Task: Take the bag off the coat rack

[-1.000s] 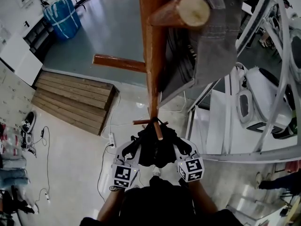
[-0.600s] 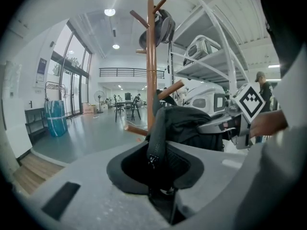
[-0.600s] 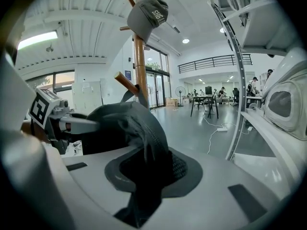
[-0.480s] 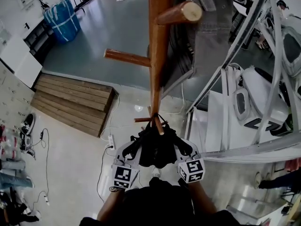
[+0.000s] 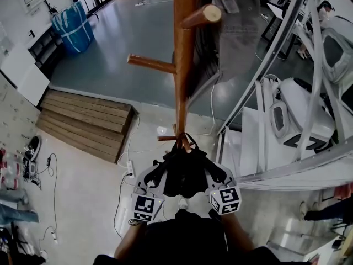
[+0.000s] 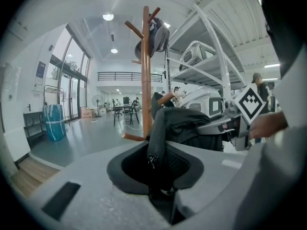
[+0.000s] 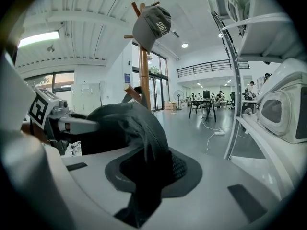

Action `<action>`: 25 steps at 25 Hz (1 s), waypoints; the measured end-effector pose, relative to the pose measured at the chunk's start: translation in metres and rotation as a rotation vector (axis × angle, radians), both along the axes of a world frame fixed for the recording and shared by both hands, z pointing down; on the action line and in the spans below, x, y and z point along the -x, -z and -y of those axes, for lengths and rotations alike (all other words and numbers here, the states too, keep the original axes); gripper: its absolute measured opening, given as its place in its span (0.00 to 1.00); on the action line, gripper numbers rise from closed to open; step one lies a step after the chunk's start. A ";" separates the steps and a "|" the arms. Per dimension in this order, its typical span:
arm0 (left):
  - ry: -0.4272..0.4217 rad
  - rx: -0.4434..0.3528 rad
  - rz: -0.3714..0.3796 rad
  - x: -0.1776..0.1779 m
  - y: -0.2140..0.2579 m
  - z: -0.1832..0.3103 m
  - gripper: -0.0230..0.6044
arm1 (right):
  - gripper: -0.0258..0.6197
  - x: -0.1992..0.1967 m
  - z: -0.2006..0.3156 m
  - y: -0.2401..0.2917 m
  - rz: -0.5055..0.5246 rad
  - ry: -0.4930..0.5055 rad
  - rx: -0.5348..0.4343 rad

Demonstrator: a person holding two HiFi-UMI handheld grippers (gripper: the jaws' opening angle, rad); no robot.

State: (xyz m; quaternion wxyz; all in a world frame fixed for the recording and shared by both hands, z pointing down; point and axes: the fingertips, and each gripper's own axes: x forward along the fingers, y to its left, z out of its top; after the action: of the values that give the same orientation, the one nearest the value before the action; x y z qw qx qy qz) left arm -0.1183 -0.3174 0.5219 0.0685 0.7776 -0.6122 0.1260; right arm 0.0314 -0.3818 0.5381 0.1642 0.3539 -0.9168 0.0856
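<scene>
The left gripper (image 6: 160, 169) is pinching the zippered edge of the black bag (image 5: 182, 173) and the right gripper (image 7: 148, 176) is clamping a fold of its fabric, so both are closing on it. The bag is hanging low between them, its strap looping round a short peg (image 5: 186, 145) of the wooden rack (image 5: 185, 65).

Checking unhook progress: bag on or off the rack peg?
On. Head view: the bag hangs by its handle from the low peg; left gripper and right gripper clamp it.
</scene>
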 end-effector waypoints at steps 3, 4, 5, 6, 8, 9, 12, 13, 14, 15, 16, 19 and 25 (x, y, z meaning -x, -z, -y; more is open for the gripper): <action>-0.003 -0.009 0.000 -0.003 0.003 -0.004 0.16 | 0.15 -0.002 -0.003 0.004 0.005 -0.003 -0.008; -0.004 -0.011 -0.001 -0.003 0.004 -0.005 0.16 | 0.15 -0.003 -0.005 0.004 0.006 -0.004 -0.010; -0.005 -0.013 -0.001 -0.003 0.005 -0.006 0.16 | 0.15 -0.003 -0.006 0.005 0.007 -0.006 -0.012; -0.007 -0.015 -0.002 -0.003 0.006 -0.008 0.16 | 0.15 -0.003 -0.008 0.006 0.008 -0.008 -0.013; -0.011 -0.017 -0.003 -0.004 0.007 -0.011 0.16 | 0.15 -0.004 -0.011 0.008 0.010 -0.011 -0.015; -0.014 -0.018 -0.003 -0.005 0.008 -0.012 0.16 | 0.15 -0.005 -0.013 0.009 0.011 -0.013 -0.016; -0.022 -0.025 -0.006 -0.008 0.011 -0.019 0.16 | 0.15 -0.008 -0.021 0.011 0.015 -0.020 -0.021; -0.025 -0.028 -0.006 -0.008 0.012 -0.021 0.16 | 0.15 -0.009 -0.024 0.012 0.015 -0.024 -0.022; -0.029 -0.030 -0.006 -0.008 0.013 -0.023 0.16 | 0.15 -0.009 -0.026 0.013 0.016 -0.029 -0.023; -0.033 -0.032 -0.006 -0.008 0.014 -0.025 0.16 | 0.15 -0.009 -0.029 0.013 0.016 -0.033 -0.024; -0.038 -0.033 -0.006 -0.009 0.015 -0.027 0.16 | 0.15 -0.010 -0.032 0.014 0.016 -0.037 -0.025; -0.058 -0.039 -0.006 -0.013 0.015 -0.036 0.16 | 0.15 -0.015 -0.043 0.015 0.015 -0.054 -0.030; -0.099 -0.061 -0.013 -0.021 0.019 -0.059 0.15 | 0.15 -0.024 -0.071 0.019 0.019 -0.096 -0.043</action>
State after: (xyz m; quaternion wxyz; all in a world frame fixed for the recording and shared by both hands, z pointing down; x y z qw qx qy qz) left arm -0.0969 -0.2588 0.5024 0.0422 0.8094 -0.5762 0.1055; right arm 0.0557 -0.3105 0.5188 0.1434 0.4003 -0.9018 0.0771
